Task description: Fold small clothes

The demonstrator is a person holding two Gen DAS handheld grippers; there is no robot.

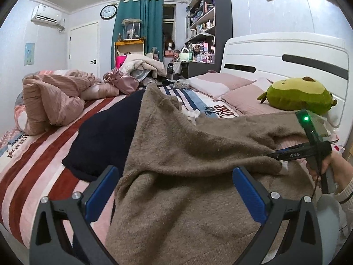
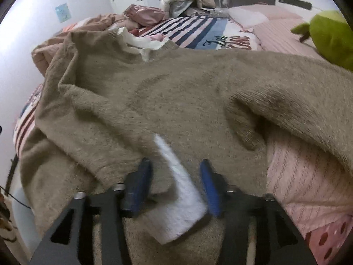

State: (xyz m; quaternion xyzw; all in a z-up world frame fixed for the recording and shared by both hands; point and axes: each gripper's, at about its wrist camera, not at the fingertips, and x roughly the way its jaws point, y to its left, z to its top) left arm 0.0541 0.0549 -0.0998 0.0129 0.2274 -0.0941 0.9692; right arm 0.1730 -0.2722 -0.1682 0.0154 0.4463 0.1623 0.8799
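The left gripper (image 1: pixel 174 190) has its fingers wide, bare, over the sweater (image 1: pixel 176 143) on the bed (image 1: pixel 33 165); the right gripper (image 2: pixel 174 185) stands half open astride a white strip (image 2: pixel 181 187), unpinched; close squarely, then fold slowly.

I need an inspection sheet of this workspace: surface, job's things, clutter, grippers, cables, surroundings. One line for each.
Surface: bed with a striped blanket.
Job's things: brown sweater spread out, white collar at its far end; white cuff lies between the right pads.
Clutter: dark garment, pink quilt, green plush toy, pillows.
Grippers: left gripper open above the sweater; right gripper open, blurred.
Cables: nothing seen.
Surroundings: shelves, teal curtain, wall clock, door.
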